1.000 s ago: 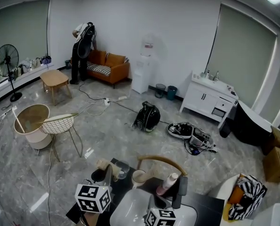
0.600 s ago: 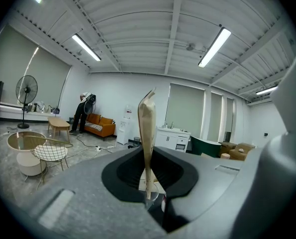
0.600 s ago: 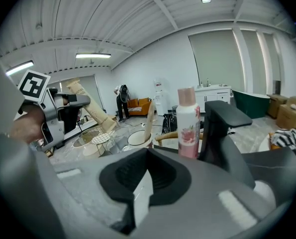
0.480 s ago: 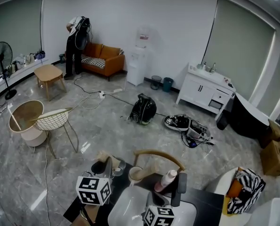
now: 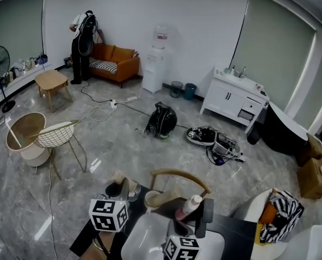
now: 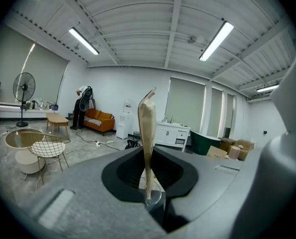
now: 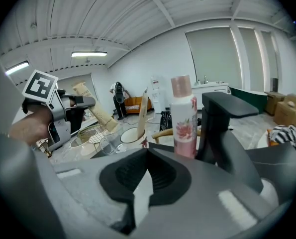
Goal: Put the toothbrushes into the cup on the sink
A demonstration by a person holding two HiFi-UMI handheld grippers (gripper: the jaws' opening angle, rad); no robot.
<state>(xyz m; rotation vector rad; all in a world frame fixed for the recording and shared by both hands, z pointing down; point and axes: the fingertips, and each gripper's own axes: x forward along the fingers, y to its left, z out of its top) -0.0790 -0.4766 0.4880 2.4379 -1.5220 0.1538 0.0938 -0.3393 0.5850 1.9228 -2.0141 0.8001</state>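
The white sink (image 5: 144, 237) sits in a black counter (image 5: 236, 240). At its far edge stand a black faucet (image 5: 205, 216), a pink bottle (image 5: 188, 208) and a white cup (image 5: 151, 201) holding an upright toothbrush (image 7: 143, 106). The left gripper (image 6: 148, 185) is clamped on a wrapped toothbrush (image 6: 148, 128) near the counter's far left corner. The right gripper (image 7: 140, 183) has its jaws together, empty.

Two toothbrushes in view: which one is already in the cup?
The upright toothbrush standing in the white cup beside the pink-capped bottle. The other toothbrush is held in the left gripper, outside the cup.
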